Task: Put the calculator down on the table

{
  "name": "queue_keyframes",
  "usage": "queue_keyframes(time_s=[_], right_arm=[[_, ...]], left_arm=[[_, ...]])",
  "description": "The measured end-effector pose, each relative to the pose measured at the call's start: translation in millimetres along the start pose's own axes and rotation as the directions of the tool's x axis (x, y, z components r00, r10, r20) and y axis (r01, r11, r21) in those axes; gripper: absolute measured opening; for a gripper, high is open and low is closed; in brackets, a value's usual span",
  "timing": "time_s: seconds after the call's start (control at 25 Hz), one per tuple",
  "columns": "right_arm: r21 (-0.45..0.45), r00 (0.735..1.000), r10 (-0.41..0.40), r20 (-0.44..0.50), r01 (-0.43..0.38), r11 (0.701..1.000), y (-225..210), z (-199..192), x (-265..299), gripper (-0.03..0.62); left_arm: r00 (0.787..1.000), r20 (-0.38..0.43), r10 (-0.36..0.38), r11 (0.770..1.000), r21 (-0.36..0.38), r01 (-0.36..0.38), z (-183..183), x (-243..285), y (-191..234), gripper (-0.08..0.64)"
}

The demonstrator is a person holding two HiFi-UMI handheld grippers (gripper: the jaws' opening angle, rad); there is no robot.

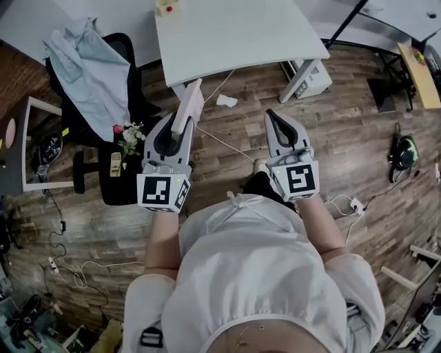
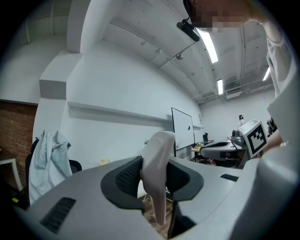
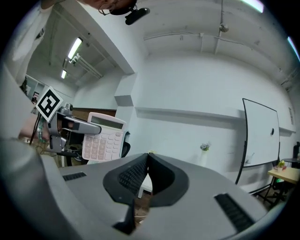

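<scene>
A pale pinkish calculator [image 1: 188, 105] stands on edge between the pads of my left gripper [image 1: 177, 125], which is shut on it; its upper end sticks out past the fingertips. In the left gripper view the calculator [image 2: 157, 171] shows edge-on in the left gripper [image 2: 157, 183]. From the right gripper view its keys and display face me, the calculator [image 3: 102, 138] held out level by the left gripper [image 3: 70, 125]. My right gripper [image 1: 276, 119] is shut with nothing in it, its pads meeting at the tip [image 3: 146, 161]. The white table [image 1: 234, 38] lies ahead of both grippers.
A small yellowish object [image 1: 165, 7] sits at the table's far edge. To the left stand a black chair draped with a light garment [image 1: 89, 69] and a dark stool [image 1: 120, 186] bearing flowers [image 1: 128, 138] and a remote [image 1: 116, 164]. Cables trail over the wood floor [image 1: 227, 145].
</scene>
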State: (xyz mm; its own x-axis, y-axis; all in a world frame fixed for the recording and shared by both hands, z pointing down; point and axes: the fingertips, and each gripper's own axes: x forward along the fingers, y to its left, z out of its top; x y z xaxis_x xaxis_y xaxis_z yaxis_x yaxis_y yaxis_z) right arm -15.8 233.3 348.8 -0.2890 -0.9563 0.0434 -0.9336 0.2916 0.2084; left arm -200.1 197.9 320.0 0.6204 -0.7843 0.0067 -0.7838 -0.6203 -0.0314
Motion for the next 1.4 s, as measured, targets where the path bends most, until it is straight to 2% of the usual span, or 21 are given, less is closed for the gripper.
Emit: queue_keyframes(time_s=[0.2,0.4,0.64,0.76,1.08,1.4], right_arm=[[0.021,0.996,0.088,-0.02,-0.087,0.996,-69,-6,40,0.006],[0.026,0.988,0.151,-0.019,-0.151,0.988,-135,-21,73,0.006],[0.042,0.981,0.196,0.006,-0.196,0.98,-192,-34,115,0.006],[0.063,0.977,0.211,-0.039,-0.209,0.976,-208,-48,135,0.006],[0.053,0.966,0.255,-0.036,-0.253,0.966,-233,-71,217,0.006],[0.07,0.961,0.268,-0.074,-0.263,0.962,-258,-81,334,0.006]], left_arm=[[0.996,0.0,0.093,0.996,-0.011,-0.093,7,73,-10,0.133],[0.989,-0.013,0.149,0.989,-0.007,-0.149,6,136,-28,0.133],[0.981,-0.04,0.189,0.982,-0.025,-0.19,1,197,-34,0.134],[0.979,-0.065,0.195,0.98,-0.031,-0.197,-7,221,-31,0.133],[0.978,-0.097,0.187,0.979,-0.068,-0.194,-34,295,12,0.133],[0.978,-0.157,0.135,0.982,-0.109,-0.153,-62,392,82,0.133]])
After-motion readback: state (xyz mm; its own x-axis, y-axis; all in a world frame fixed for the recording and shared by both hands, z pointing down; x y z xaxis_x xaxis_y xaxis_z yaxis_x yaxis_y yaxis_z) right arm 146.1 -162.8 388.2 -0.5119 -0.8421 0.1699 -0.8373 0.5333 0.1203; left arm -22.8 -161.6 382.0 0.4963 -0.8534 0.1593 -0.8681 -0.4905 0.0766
